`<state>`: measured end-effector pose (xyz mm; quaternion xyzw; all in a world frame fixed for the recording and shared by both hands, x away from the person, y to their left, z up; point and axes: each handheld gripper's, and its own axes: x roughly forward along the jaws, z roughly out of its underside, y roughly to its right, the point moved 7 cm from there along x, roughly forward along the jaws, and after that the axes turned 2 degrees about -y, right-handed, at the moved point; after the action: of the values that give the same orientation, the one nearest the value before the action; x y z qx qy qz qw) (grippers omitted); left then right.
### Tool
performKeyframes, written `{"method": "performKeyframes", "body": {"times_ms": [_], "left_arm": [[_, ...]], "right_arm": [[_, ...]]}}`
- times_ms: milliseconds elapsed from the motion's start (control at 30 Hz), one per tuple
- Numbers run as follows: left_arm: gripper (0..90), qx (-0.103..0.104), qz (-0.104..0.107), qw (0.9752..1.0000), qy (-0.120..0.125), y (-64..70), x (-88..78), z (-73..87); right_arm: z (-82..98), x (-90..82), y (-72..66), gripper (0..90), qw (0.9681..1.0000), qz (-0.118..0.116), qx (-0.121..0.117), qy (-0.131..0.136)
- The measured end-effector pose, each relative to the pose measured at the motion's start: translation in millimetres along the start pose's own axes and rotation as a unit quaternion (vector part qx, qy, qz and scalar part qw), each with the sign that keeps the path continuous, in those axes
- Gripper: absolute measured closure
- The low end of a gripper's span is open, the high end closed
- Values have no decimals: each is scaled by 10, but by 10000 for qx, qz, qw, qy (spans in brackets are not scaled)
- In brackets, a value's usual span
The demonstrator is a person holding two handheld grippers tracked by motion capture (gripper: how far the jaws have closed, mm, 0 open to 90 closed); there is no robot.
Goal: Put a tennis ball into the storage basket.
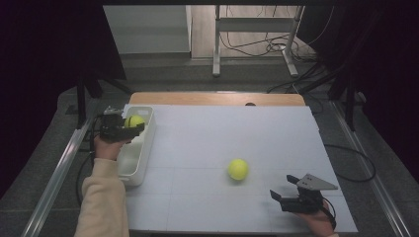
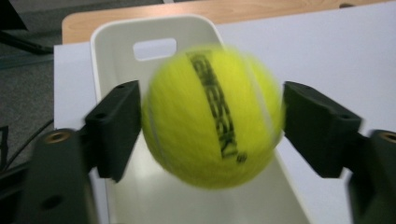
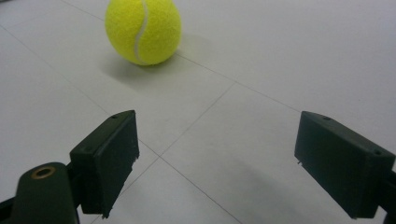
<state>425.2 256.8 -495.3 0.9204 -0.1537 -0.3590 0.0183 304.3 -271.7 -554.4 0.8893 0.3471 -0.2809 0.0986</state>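
In the high view, my left gripper (image 1: 134,124) hovers over the far end of a white bin (image 1: 134,170) at the table's left edge. A yellow tennis ball (image 1: 134,120) sits between its jaws. In the left gripper view this ball (image 2: 212,116) is blurred above the bin's floor, and the black pads (image 2: 119,130) stand beside it without pressing on it. My right gripper (image 1: 284,187) rests low at the front right, open and empty (image 3: 215,158). A second tennis ball (image 1: 238,169) lies on the white mat ahead of it (image 3: 143,30).
The white mat (image 1: 222,133) covers a wooden table whose far edge (image 1: 217,98) shows bare. The bin's rim (image 2: 154,25) has a handle slot at its far end. Table legs and cables stand on the floor beyond.
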Motion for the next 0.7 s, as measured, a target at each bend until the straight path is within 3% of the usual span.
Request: {"method": "performKeyframes", "body": {"times_ms": [200, 600, 700], "left_arm": [[118, -9, 55, 9999, 126, 46, -51, -49], [116, 275, 430, 9978, 429, 290, -125, -151], [124, 231, 610, 9963, 559, 354, -150, -179]], "right_arm": [[2, 3, -3, 142, 10000, -5, -11, -10], [0, 1, 0, 142, 10000, -6, -1, 0], [-1, -3, 5, 142, 10000, 3, -1, -2]]}}
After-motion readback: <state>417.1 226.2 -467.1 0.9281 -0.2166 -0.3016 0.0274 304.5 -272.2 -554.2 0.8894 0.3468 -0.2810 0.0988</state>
